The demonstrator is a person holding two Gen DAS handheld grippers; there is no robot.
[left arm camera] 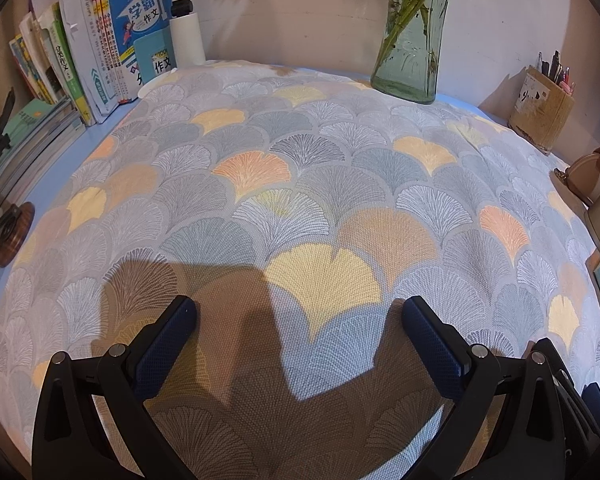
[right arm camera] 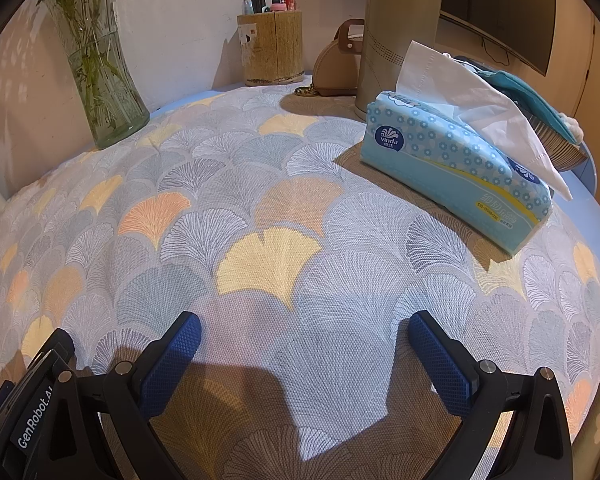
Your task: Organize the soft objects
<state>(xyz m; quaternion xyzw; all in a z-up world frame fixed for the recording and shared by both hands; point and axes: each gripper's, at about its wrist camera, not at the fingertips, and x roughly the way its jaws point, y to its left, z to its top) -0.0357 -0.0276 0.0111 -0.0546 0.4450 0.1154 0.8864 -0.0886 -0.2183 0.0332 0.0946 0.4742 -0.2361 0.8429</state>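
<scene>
both tools (left arm camera: 299,314) (right arm camera: 304,330) wide open, empty, above patterned cushion (left arm camera: 300,184)

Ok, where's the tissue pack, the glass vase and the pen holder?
Tissue pack (right arm camera: 452,176), right wrist view, on its blue flowered side.
Glass vase (right arm camera: 104,92), right wrist view, on its lower glass body.
Pen holder (right arm camera: 272,48), right wrist view, on its front wall.

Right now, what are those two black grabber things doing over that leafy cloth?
A person is holding a grabber in each hand above the leaf-patterned cloth on the desk. The left gripper and the right gripper both hover with jaws open, holding nothing. A tissue pack sits on the cloth to the right, with one tissue sticking out. Nothing has been picked up yet.
</scene>
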